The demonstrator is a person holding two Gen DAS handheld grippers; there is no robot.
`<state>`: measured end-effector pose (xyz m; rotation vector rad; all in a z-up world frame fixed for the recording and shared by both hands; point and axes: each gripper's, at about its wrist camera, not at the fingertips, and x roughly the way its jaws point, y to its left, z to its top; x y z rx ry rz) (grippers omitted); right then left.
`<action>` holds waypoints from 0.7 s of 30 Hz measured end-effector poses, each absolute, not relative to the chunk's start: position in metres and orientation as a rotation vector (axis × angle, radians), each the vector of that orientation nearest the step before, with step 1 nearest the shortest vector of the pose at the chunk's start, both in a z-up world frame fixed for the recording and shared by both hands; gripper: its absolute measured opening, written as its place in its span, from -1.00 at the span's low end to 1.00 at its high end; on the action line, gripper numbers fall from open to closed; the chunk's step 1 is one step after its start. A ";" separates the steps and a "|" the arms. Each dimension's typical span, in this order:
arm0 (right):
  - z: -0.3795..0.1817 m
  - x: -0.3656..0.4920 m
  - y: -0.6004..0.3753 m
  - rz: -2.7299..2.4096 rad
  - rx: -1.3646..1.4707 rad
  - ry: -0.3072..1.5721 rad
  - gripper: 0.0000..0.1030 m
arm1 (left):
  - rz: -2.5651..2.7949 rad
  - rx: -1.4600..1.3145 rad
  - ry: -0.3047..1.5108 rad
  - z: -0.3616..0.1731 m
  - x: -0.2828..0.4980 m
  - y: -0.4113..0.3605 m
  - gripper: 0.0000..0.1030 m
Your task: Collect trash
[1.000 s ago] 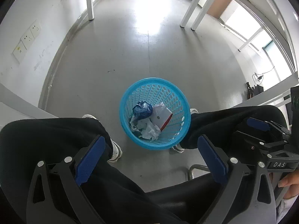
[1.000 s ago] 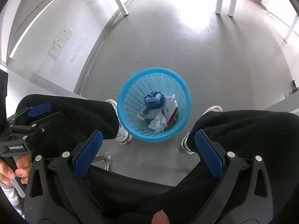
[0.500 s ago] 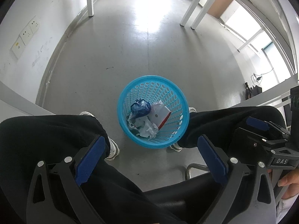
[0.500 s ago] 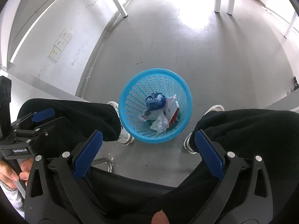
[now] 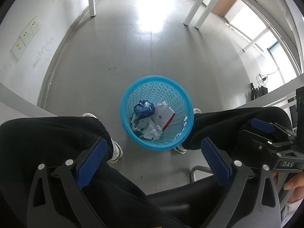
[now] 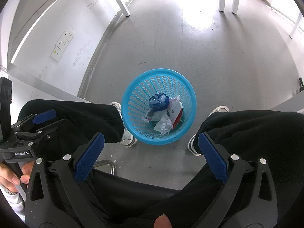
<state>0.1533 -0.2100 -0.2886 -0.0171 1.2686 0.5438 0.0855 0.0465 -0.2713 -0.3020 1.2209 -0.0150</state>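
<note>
The grey tiled floor (image 5: pixel 152 47) lies bare. A seated person's black-trousered legs (image 6: pixel 247 129) flank the round blue perforated plastic basket (image 5: pixel 131 102), probably to keep it handy for drops. Both tools, left tool (image 5: pixel 152 157) and right tool (image 6: pixel 150 155), hang above it, each with its 2 blue-padded fingers spread apart and holding nothing. The trash sits in the basket: white-and-red carton (image 5: pixel 163 116), crumpled white paper (image 5: pixel 150 129), scrunched blue wrapper (image 5: pixel 144 108).

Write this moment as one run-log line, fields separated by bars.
left gripper: open, empty | right gripper: open, empty | blue perforated plastic basket: on floor, holds crumpled trash
</note>
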 end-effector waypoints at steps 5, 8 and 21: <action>-0.288 0.153 -0.210 0.544 -0.019 1.269 0.84 | -0.014 -0.307 1.221 -0.272 0.085 0.046 0.89; -0.288 0.154 -0.210 0.544 -0.013 1.268 0.84 | -0.014 -0.310 1.223 -0.272 0.086 0.047 0.89; -0.289 0.154 -0.211 0.545 -0.017 1.270 0.84 | -0.011 -0.305 1.229 -0.274 0.085 0.047 0.89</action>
